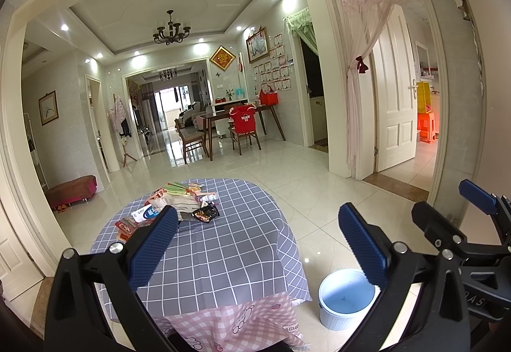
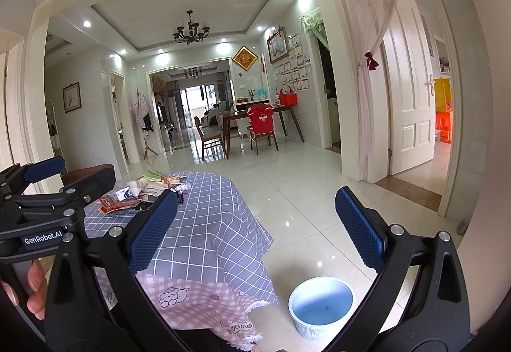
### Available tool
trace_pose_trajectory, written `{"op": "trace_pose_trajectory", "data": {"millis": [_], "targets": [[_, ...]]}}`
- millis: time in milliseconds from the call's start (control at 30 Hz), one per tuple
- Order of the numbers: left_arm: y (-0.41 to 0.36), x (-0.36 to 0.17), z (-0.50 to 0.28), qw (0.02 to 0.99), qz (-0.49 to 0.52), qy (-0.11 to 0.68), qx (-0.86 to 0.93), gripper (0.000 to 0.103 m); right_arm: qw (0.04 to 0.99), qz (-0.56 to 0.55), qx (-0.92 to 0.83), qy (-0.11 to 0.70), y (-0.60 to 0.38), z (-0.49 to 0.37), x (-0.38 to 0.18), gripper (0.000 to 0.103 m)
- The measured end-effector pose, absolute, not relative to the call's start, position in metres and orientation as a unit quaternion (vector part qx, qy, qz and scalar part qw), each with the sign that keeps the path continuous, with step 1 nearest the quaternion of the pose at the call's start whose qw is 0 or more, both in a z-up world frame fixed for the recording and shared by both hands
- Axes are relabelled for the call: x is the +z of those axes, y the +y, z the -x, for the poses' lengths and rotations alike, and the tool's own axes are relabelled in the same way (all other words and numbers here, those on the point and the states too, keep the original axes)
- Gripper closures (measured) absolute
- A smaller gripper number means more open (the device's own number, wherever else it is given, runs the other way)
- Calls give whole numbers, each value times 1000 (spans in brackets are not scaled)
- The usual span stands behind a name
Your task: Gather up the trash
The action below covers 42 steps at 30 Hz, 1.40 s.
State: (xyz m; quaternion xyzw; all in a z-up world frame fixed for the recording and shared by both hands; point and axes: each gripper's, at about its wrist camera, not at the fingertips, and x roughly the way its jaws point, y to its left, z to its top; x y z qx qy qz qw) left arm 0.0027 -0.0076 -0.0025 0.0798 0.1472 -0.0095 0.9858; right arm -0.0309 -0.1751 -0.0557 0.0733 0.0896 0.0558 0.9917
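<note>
Left gripper [image 1: 258, 243] and right gripper [image 2: 255, 230] both gape wide, empty, above the table [image 1: 223, 250]. Trash [image 1: 179, 205] piled at its far end; bin [image 1: 346, 297] on floor, right. Best to reach forward and pinch one wrapper at its edge.

Near half of the checked tablecloth [image 1: 217, 243] lies bare, open to approach. Wrapper pile [image 1: 179, 205] crowds its far left part. White bin [image 1: 346, 299] stands on clear floor, lower right of frame.

chandelier [image 1: 171, 29]; dining chairs [image 1: 244, 128]; curtain [image 1: 361, 90]
</note>
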Motion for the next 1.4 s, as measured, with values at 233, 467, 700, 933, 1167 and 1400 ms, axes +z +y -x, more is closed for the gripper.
{"op": "trace_pose_trajectory", "data": {"millis": [233,467,700,933,1167,1400], "targets": [[-7,-3,-3,986,-80,147,-10,4,992,-74,56,91,-175,29,-58,6],[-2,-5,-1,986,-79,149,-12,4,991,-76,56,92,-175,28,-58,6],[1,-10,-1,985,-81,153,-10,4,991,-78,56,98,-168,18,-73,6],[0,-12,-16,983,-88,163,-10,4,989,-86,53,108,-167,10,-78,6],[3,-28,-53,978,-89,190,-18,4,984,-100,46,141,-163,-17,-95,6],[28,-56,-98,967,-75,243,-11,4,975,-101,60,191,-142,-58,-112,6]]}}
